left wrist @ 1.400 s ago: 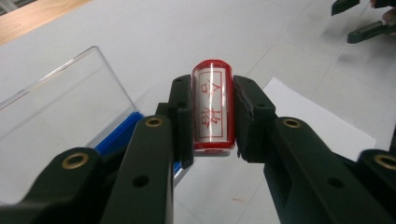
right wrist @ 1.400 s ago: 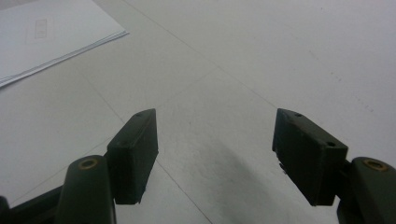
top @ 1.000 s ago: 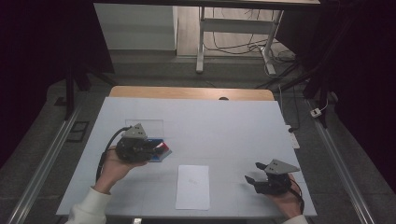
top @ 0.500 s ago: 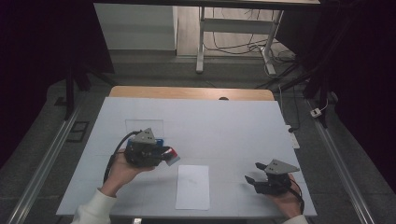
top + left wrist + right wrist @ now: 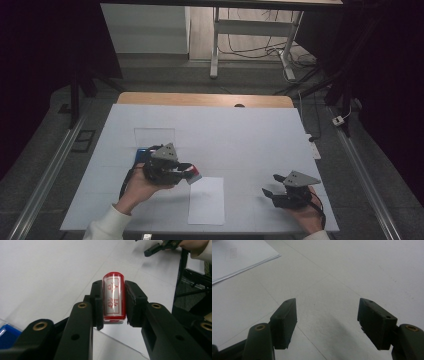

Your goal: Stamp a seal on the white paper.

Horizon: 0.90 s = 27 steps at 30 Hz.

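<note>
Left gripper (image 5: pixel 187 171) is held low over the counter (image 5: pixel 240 135), jaws clamped on a red stamp (image 5: pixel 114 297), just beside the paper sheet (image 5: pixel 206 200). Right gripper (image 5: pixel 272 186) is rested near the counter's right front, jaws wide apart and empty.

On the white desk (image 5: pixel 240 135), the left gripper (image 5: pixel 186 172) holds a red stamp (image 5: pixel 194 175) just beside the upper left corner of a paper sheet (image 5: pixel 206 200). The right gripper (image 5: pixel 272 185) rests near the desk's right edge, jaws apart, well apart from the sheet.
</note>
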Available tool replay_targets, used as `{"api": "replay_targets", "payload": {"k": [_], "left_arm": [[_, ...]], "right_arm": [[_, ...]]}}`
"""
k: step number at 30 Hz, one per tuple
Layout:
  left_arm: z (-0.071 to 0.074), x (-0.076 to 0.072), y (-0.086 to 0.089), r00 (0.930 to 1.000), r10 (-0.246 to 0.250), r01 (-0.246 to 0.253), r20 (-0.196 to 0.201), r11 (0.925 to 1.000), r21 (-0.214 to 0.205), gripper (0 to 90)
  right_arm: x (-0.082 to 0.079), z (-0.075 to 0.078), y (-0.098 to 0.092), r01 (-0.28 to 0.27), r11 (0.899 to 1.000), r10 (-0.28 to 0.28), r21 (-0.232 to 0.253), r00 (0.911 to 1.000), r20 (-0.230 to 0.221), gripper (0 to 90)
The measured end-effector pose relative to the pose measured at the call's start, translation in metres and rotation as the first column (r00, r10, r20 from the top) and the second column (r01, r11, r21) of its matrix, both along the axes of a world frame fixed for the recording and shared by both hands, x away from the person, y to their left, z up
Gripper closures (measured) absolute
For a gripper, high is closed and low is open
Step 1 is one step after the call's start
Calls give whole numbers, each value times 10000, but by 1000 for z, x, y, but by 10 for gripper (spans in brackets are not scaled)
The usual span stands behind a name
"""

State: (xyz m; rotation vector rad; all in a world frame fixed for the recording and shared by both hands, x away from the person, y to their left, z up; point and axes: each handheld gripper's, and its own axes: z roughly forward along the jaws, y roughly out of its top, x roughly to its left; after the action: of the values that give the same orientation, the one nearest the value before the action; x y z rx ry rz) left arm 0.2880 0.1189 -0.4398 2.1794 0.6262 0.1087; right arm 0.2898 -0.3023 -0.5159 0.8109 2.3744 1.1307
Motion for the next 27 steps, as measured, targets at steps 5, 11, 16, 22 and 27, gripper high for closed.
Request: {"api": "replay_targets", "payload": {"k": [5,11,16,22,27], "left_arm": [[-2,-3,-10,9998,-195,195,-16,9997,131,705],[-6,-5,-18,9994,-342,345,-99,9991,259,705],[-12,-4,-23,9989,-419,426,-202,9984,369,705],[-17,-5,-29,9984,-491,506,-278,9973,529,705],[-24,-7,-39,9970,-667,694,-388,9949,730,704]], "right_arm": [[0,0,0,53,9999,-53,-94,10000,19,314],[0,0,0,51,9999,-51,-100,10000,13,315],[0,-1,1,-7,10000,7,-10,10000,13,315],[0,-1,0,21,10000,-21,-40,10000,-35,315],[0,-1,1,2,10000,-2,-44,10000,-37,316]]}}
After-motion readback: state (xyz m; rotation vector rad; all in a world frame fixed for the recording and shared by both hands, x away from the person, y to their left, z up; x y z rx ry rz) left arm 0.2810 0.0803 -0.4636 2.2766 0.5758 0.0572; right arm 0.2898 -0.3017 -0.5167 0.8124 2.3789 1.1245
